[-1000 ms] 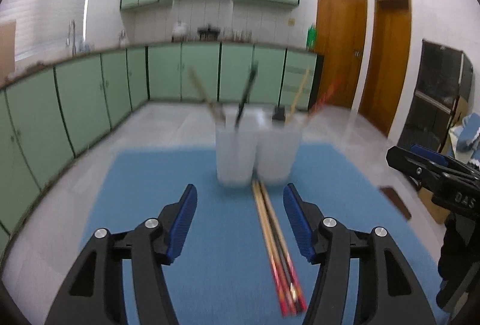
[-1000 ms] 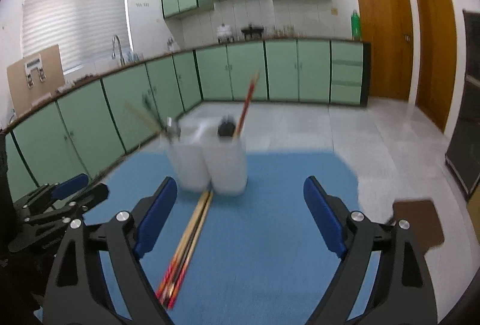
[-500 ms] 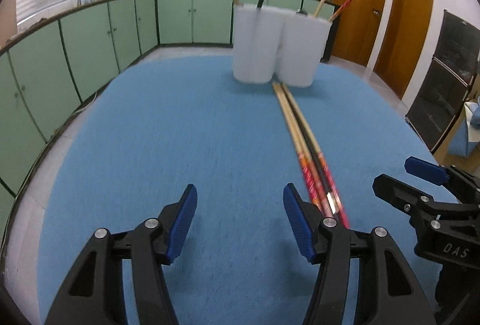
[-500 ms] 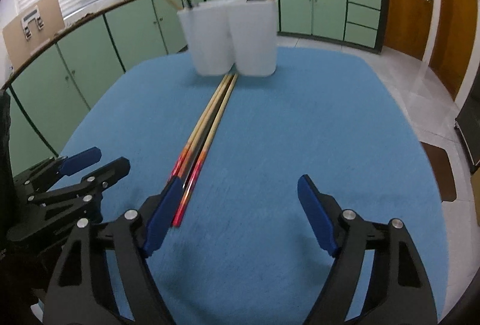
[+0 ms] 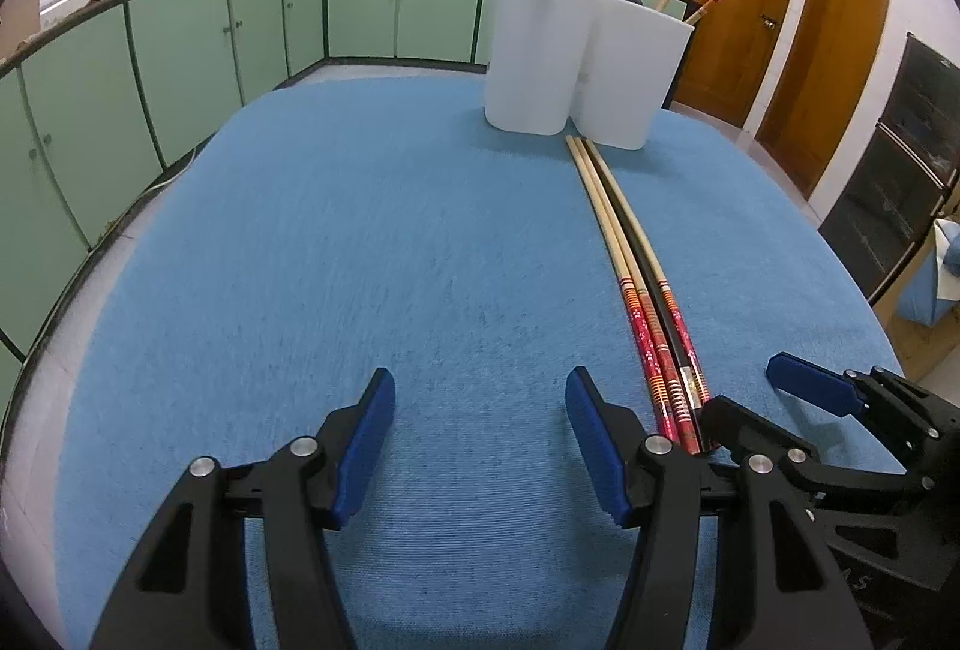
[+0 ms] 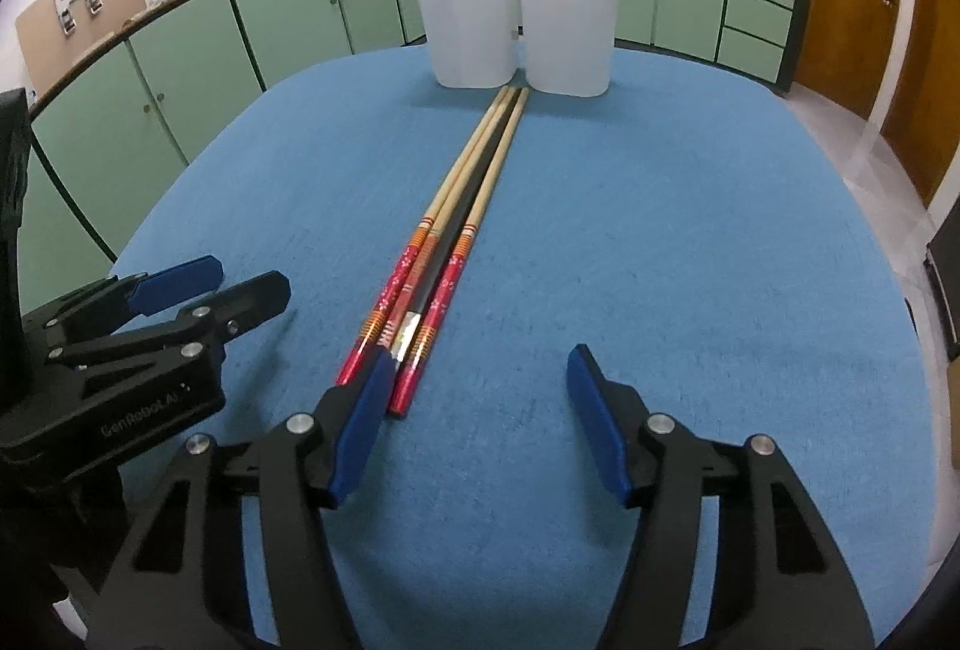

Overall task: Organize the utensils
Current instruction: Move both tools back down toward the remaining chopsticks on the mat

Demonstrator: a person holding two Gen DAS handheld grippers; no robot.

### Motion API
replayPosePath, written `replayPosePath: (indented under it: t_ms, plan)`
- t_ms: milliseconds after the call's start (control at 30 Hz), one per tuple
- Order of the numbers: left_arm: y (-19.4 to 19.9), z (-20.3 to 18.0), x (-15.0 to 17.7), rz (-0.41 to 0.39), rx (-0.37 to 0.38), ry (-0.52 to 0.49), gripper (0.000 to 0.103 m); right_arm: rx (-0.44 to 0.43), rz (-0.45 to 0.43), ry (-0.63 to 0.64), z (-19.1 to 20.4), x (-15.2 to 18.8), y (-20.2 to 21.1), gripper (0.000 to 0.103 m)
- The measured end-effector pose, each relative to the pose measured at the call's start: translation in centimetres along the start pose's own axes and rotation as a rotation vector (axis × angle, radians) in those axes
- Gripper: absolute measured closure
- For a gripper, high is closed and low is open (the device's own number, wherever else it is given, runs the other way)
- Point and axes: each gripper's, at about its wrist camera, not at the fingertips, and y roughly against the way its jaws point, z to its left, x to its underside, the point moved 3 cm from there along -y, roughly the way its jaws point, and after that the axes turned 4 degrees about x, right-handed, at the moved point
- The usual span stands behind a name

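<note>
Several long chopsticks [image 5: 636, 260] [image 6: 462, 206], wooden with red patterned ends and a black one among them, lie side by side on the blue mat [image 5: 360, 230]. They point at a white two-cup holder [image 5: 576, 68] [image 6: 516, 8], which has a few chopsticks standing in it. My left gripper [image 5: 480, 392] [image 6: 252, 278] is open over bare mat, left of the bundle's near ends. My right gripper [image 6: 480, 359] [image 5: 744, 389] is closing. Its left pad sits at the red ends, with the rightmost chopstick's end just inside the jaws. The pads press on nothing.
The mat covers a round table whose edge drops off to the tiled floor on all sides. Green kitchen cabinets [image 5: 180, 50] line the far wall and wooden doors [image 5: 828, 50] stand at the right. The two grippers are close beside each other.
Both grippers have dropped toward the mat and tipped downward, so the holder now sits high in both views. The right jaws have narrowed. The left jaws are unchanged.
</note>
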Motion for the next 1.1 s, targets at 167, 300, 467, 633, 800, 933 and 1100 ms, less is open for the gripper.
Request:
replayPosePath:
  t_ms: [167, 300, 467, 633, 800, 933, 1100]
  plan:
    - [0.0, 0.0, 0.0, 0.002, 0.003, 0.004, 0.045, 0.079, 0.013, -0.013, -1.4, 0.1, -0.1, 0.049]
    - [0.0, 0.0, -0.1, 0.004, 0.0, 0.0, 0.045, 0.027, -0.002, -0.063, -2.7, 0.2, 0.5, 0.05]
    - [0.1, 0.1, 0.0, 0.0, -0.002, 0.001, 0.045, -0.045, 0.007, -0.045, -1.1, 0.4, 0.6, 0.05]
    - [0.1, 0.2, 0.0, 0.001, 0.001, 0.008, 0.045, 0.037, 0.015, 0.031, 0.4, 0.3, 0.2, 0.051]
    - [0.1, 0.0, 0.0, 0.003, 0.003, 0.004, 0.045, 0.068, 0.018, -0.001, -1.3, 0.3, 0.4, 0.052]
    - [0.1, 0.0, -0.1, 0.001, 0.004, 0.005, 0.045, 0.016, 0.01, -0.027, -1.5, 0.6, 0.4, 0.055]
    - [0.1, -0.2, 0.0, 0.0, -0.001, -0.001, 0.045, 0.008, 0.005, -0.002, -0.8, 0.6, 0.3, 0.086]
